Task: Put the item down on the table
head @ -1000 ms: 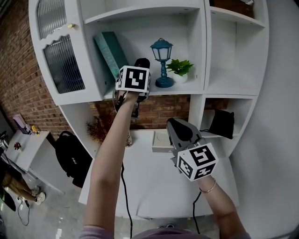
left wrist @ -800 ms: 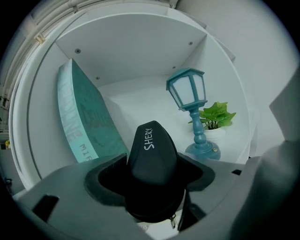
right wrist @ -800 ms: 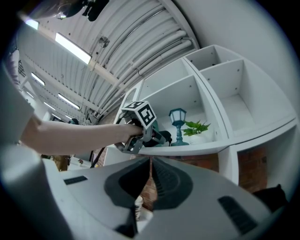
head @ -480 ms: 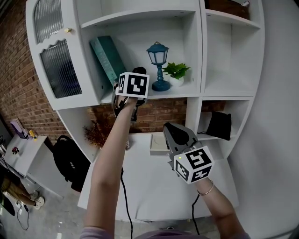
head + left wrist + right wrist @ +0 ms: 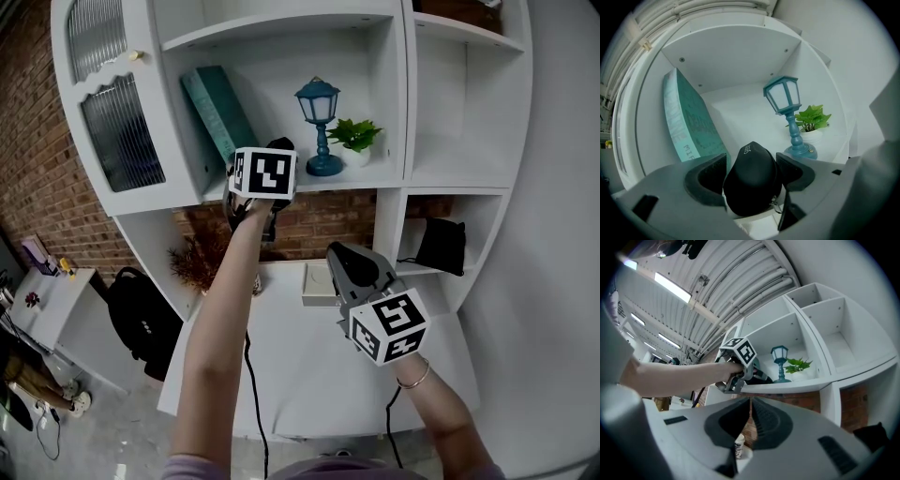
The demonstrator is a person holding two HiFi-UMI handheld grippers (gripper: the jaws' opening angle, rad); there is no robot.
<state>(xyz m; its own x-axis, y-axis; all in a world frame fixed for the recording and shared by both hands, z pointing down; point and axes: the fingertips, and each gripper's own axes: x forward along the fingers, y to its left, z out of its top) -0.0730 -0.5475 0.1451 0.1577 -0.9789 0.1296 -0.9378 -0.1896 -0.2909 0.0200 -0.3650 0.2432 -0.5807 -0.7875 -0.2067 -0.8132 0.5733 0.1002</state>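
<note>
Our left tongs (image 5: pixel 752 174) have dipped slightly from the shelf (image 5: pixel 347 179), clamping the black item (image 5: pixel 751 187) bound for the desk (image 5: pixel 309 367); our right tongs (image 5: pixel 750 422) idle, clenched empty.

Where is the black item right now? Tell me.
In the left gripper view, the black item sits clamped in the left gripper, held up at the front edge of the shelf, between the leaning teal book and the blue lantern.
</note>
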